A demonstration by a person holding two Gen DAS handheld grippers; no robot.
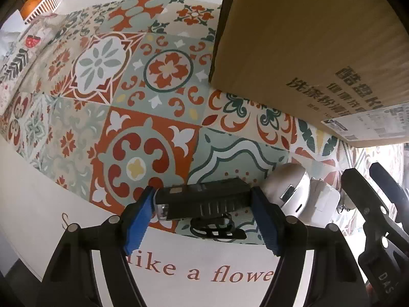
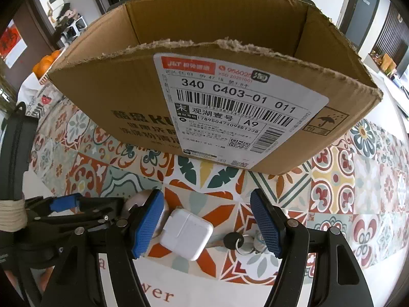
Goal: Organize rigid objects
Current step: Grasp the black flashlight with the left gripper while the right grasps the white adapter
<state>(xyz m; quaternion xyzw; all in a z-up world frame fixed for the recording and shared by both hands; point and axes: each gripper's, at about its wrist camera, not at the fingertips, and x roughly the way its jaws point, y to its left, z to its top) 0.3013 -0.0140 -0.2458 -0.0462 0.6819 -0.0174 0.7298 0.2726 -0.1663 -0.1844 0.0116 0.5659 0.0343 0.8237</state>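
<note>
The patterned tablecloth (image 2: pixel 340 186) fills most of both views, its tile print in orange, teal and cream, with a plain white border carrying red lettering along the bottom of each frame. On it stands the open cardboard box (image 2: pixel 122 102), which takes up the upper half of the right wrist view and the upper right corner of the left wrist view; its torn top edge is open and a white shipping label (image 2: pixel 237 112) with a barcode covers the middle of its near wall.

In the lower centre of the left wrist view, the left gripper (image 1: pixel 203 200) is clamped on a black bike light (image 1: pixel 204 199), its blue pads touching both ends of the light's body; a black strap mount hangs beneath it. Just right of the light lies a silver computer mouse (image 1: pixel 288 186) on the cloth.

In the lower centre of the right wrist view, the right gripper (image 2: pixel 207 220) hangs spread wide, holding nothing. A white charger block (image 2: pixel 186 234) lies between its pads, very close to the left pad; whether they touch cannot be told. A black key on a ring (image 2: pixel 240 241) lies near the right pad. At the upper left of the left wrist view, a white basket (image 1: pixel 48 2) holds oranges.
</note>
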